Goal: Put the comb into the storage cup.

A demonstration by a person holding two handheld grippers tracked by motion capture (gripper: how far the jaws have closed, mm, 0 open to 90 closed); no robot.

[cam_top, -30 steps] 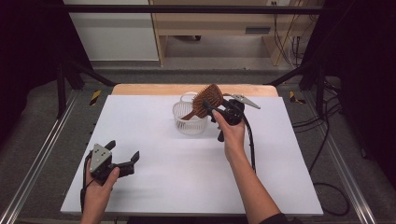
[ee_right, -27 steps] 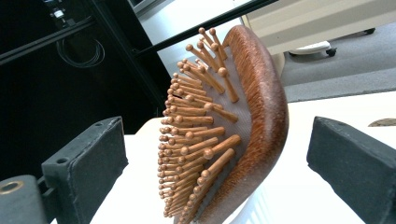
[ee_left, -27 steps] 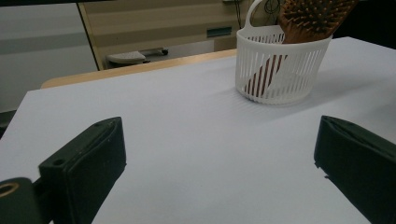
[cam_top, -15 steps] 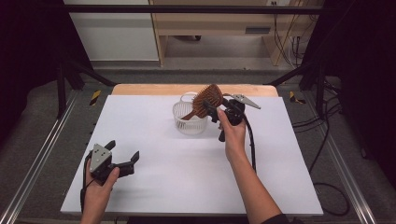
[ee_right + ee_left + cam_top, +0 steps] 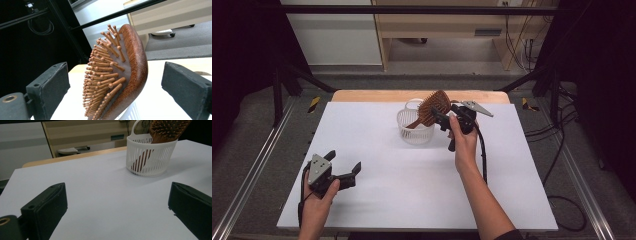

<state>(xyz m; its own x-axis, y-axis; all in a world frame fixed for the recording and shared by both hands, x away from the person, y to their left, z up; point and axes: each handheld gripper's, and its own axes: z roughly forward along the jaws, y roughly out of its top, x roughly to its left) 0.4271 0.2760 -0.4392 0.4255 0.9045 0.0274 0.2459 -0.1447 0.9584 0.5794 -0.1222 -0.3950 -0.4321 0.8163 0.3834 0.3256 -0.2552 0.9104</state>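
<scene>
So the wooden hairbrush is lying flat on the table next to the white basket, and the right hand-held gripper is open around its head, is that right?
Not quite. The wooden hairbrush stands handle-down inside the white basket, not flat beside it; the left gripper view shows its handle through the slats. The rest holds: the right hand-held gripper is open, its jaws either side of the brush head without pressing it.

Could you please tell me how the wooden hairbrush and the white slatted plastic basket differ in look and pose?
The brown wooden hairbrush is solid, studded with round-tipped pins; the white slatted plastic basket is pale and see-through. The hairbrush leans tilted, handle down inside, head above the rim; the basket stands upright on the white table. Both sit at the table's far side.
</scene>
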